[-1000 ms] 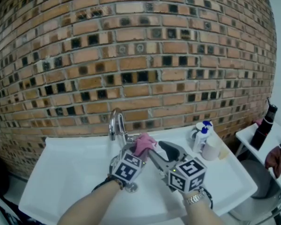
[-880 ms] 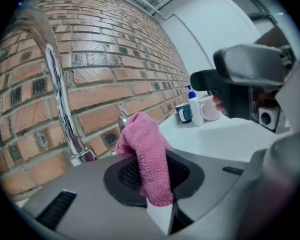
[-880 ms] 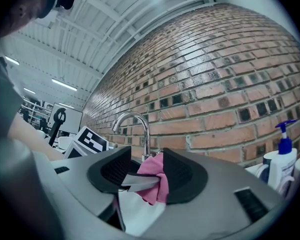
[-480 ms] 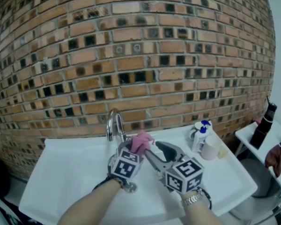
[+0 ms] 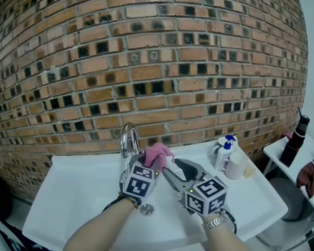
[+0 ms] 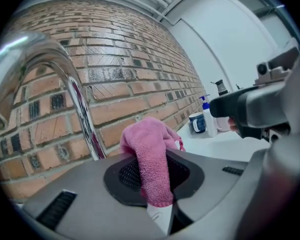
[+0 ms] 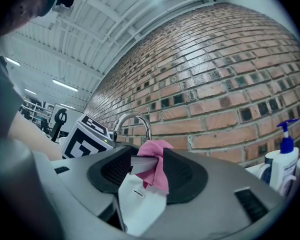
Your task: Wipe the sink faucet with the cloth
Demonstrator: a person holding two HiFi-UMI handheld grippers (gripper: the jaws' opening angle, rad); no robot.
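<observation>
Wiping step judged under way: left gripper (image 6: 151, 184) clamped on pink cloth (image 6: 147, 144) just beside faucet (image 6: 80, 109) at the sink's (image 5: 78, 182) back edge, right gripper (image 7: 149, 171) gaping, unloaded; next move likely needs cloth pressed onto the neck.

one faucet (image 5: 128, 137), one pink cloth (image 5: 157, 155), one white sink (image 5: 73, 192), two grippers: left gripper (image 5: 148, 162) and right gripper (image 5: 170, 168); at the right of the frame one pump bottle (image 5: 226, 153), one mug (image 5: 218, 146), one cup (image 5: 234, 167), one dark bottle (image 5: 295, 140)

Glossy metal faucet (image 6: 84, 115), fuzzy cloth (image 6: 151, 156)
</observation>
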